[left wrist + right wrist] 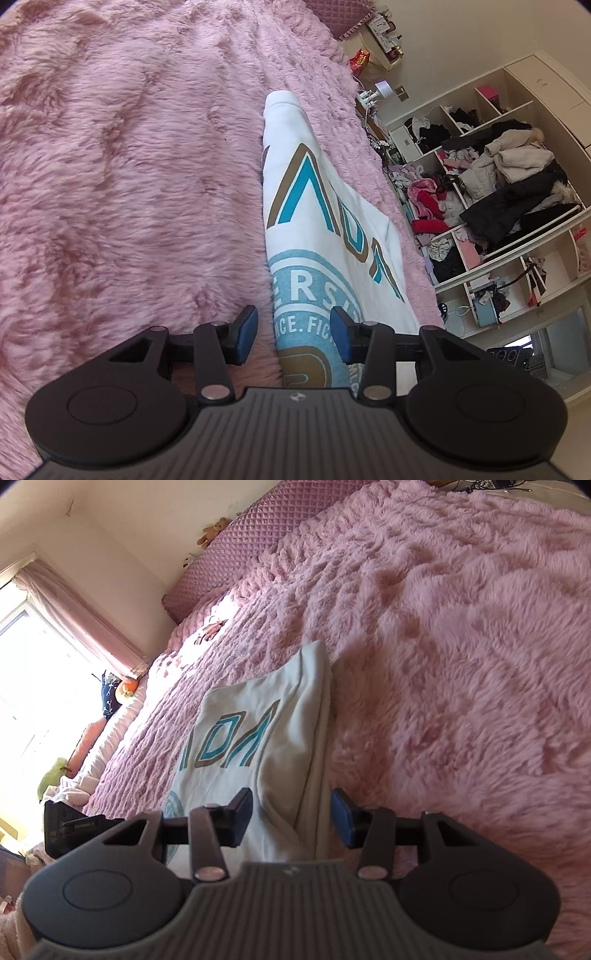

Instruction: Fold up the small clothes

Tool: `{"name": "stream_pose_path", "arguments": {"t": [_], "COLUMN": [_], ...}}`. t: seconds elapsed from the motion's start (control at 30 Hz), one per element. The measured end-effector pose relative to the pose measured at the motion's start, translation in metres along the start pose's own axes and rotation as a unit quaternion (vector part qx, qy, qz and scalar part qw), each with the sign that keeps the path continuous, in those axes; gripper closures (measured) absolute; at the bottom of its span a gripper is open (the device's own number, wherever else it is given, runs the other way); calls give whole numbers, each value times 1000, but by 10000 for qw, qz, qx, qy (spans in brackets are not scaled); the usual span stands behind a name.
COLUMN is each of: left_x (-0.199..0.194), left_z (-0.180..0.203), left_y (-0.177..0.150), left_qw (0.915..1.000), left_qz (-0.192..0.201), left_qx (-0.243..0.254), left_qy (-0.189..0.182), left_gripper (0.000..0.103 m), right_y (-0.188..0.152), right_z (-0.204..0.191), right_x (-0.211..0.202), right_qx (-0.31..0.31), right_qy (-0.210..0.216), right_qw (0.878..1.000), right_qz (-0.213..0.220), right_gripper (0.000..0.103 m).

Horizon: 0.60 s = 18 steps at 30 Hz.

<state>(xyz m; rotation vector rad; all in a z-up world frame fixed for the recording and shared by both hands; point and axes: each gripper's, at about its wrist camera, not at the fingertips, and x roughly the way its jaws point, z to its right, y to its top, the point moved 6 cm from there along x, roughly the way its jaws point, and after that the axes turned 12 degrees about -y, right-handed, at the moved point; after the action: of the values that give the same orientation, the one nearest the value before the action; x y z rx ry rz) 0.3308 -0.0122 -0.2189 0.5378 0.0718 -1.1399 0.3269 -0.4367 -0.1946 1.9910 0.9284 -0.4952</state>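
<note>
Two grippers were in view, one per wrist camera, and you held both with fingers spread and nothing between the pads. Your left gripper [293, 334] hovered over the left long edge of the white shirt [314, 221], which lay folded into a narrow strip on the pink furry blanket [129, 166]. Its left pad sat above blanket fur, its right pad [341, 334] above the printed teal circle. Teal and brown lettering ran up the strip toward its far end. Beyond the bed's right edge stood open shelves [498, 184] crammed with clothes and coats.

Your right gripper [291, 818] was likewise released, straddling the shirt's [258, 720] right folded edge: left finger [242, 812] over the cloth, right finger over the blanket [461, 646]. Contact with the cloth could not be judged. Your left gripper's black body [74, 829] showed at the shirt's left side. A quilted purple headboard [251, 542] ran along the bed's far edge, and a bright window with a pink curtain [85, 616] sat at far left.
</note>
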Motion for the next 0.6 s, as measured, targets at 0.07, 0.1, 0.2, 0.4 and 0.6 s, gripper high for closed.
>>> {"name": "stream_pose_path", "arguments": {"t": [0.07, 0.1, 0.2, 0.4, 0.6], "left_x": [3, 6, 15, 49, 69], "left_z": [-9, -13, -20, -24, -28], "left_y": [1, 2, 9, 22, 30], "left_qw": [9990, 9976, 9949, 9930, 9911], "left_qz": [-45, -106, -105, -251, -234], "left_qx": [-303, -468, -670, -779, -971], "left_qy": [-313, -504, -749, -848, -885], "left_gripper": [49, 47, 47, 45, 44], "right_y": [1, 1, 5, 10, 15], "right_z": [6, 8, 13, 3, -15], "right_x": [9, 12, 21, 42, 69], "right_qx": [232, 334, 637, 668, 675], "right_qy": [152, 222, 361, 495, 554], "right_qw": [9995, 9990, 9970, 9957, 9950], "right_qz": [-156, -213, -268, -405, -480], "right_gripper": [55, 54, 54, 53, 45]}}
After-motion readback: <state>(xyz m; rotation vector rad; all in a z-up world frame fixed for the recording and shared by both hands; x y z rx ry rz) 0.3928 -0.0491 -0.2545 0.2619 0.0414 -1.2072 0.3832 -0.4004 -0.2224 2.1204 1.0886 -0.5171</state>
